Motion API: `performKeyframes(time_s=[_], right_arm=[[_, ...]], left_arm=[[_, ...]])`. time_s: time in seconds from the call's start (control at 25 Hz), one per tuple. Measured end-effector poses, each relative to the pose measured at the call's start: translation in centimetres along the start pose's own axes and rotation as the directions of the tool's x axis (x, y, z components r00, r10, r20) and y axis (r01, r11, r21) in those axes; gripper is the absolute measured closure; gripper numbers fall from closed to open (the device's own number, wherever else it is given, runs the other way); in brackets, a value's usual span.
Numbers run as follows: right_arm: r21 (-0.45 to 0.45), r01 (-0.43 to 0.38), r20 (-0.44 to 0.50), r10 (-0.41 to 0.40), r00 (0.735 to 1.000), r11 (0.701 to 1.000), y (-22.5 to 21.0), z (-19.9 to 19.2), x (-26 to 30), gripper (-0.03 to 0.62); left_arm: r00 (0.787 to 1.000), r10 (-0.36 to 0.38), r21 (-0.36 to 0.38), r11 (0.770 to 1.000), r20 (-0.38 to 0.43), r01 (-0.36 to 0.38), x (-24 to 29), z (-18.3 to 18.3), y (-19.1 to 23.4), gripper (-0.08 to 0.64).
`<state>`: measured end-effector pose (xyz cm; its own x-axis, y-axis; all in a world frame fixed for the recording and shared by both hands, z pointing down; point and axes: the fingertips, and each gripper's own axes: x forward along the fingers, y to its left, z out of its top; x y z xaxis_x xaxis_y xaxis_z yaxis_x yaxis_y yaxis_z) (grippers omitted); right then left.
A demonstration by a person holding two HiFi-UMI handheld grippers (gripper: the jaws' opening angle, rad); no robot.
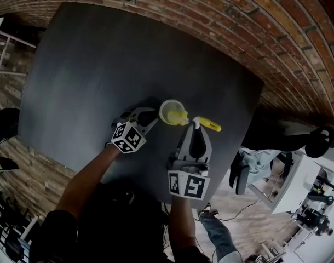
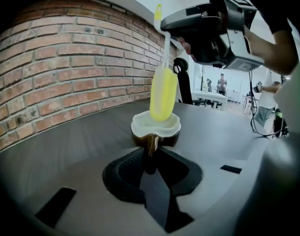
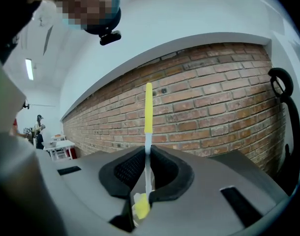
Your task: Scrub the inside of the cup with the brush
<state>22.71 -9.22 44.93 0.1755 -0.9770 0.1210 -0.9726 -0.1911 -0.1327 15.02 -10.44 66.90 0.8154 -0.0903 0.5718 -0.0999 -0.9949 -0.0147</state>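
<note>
A small brown cup with a pale inside stands on the dark table. My left gripper is shut on the cup's handle, holding it from the left. The yellow brush has its bristle head down inside the cup. Its thin white and yellow handle is clamped in my right gripper, which is above and to the right of the cup.
A curved brick wall runs along the table's far side. Office chairs and equipment stand on the wooden floor at the right. A distant person stands by white tables.
</note>
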Motion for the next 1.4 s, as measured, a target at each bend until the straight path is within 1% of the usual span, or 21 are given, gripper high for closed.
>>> performKeyframes(time_s=[0.12,0.24,0.44,0.52,0.64,0.8,0.88,0.96,1.04,1.12,1.28,1.4], right_arm=[[-0.057,-0.021,-0.031,0.019,0.999,0.998,0.2,-2.0,1.3,0.541],[-0.112,-0.040,-0.047,0.035,0.998,0.993,0.8,-3.5,2.4,0.541],[-0.141,-0.055,-0.049,0.049,0.998,0.989,1.9,-5.3,3.1,0.541],[-0.132,-0.066,-0.047,0.061,0.997,0.989,2.6,-5.8,3.3,0.541],[-0.090,-0.088,-0.037,0.085,0.996,0.992,3.7,-6.3,3.3,0.541],[-0.029,-0.117,-0.037,0.116,0.993,0.993,4.7,-6.6,3.0,0.541],[0.013,-0.140,-0.042,0.140,0.989,0.990,5.1,-6.7,2.9,0.541],[0.035,-0.164,-0.053,0.166,0.985,0.986,5.5,-6.8,2.6,0.541],[0.046,-0.188,-0.091,0.191,0.977,0.981,5.7,-6.8,2.2,0.541],[0.046,-0.199,-0.157,0.204,0.966,0.979,5.6,-6.7,1.6,0.541],[0.019,-0.171,-0.299,0.169,0.939,0.985,4.1,-6.4,0.4,0.543],[-0.046,-0.173,-0.392,0.141,0.909,0.984,3.5,-6.7,-0.1,0.543]], left_arm=[[1.000,-0.028,0.028,0.999,0.003,0.028,0.1,0.2,-0.4,0.480],[0.999,-0.051,0.025,0.998,0.013,0.051,0.0,0.1,-0.6,0.482],[0.997,-0.078,0.021,0.997,0.005,0.078,-0.8,-0.6,-1.1,0.483],[0.996,-0.093,0.018,0.996,0.002,0.093,-1.3,-0.9,-1.5,0.483],[0.994,-0.109,0.004,0.994,0.006,0.109,-2.1,-1.4,-2.0,0.483],[0.994,-0.106,-0.012,0.994,0.014,0.106,-2.5,-1.7,-2.4,0.483],[0.995,-0.103,-0.013,0.995,0.014,0.103,-2.5,-1.8,-2.5,0.483],[0.995,-0.100,-0.014,0.995,0.014,0.101,-2.5,-1.8,-2.4,0.483],[0.995,-0.099,-0.015,0.995,0.015,0.099,-2.4,-1.8,-2.4,0.483],[0.995,-0.098,-0.014,0.995,0.014,0.098,-2.5,-1.8,-2.5,0.483],[0.995,-0.094,-0.010,0.995,0.014,0.095,-2.5,-1.9,-2.5,0.483],[0.996,-0.093,-0.012,0.996,0.015,0.093,-2.5,-1.8,-2.4,0.483]])
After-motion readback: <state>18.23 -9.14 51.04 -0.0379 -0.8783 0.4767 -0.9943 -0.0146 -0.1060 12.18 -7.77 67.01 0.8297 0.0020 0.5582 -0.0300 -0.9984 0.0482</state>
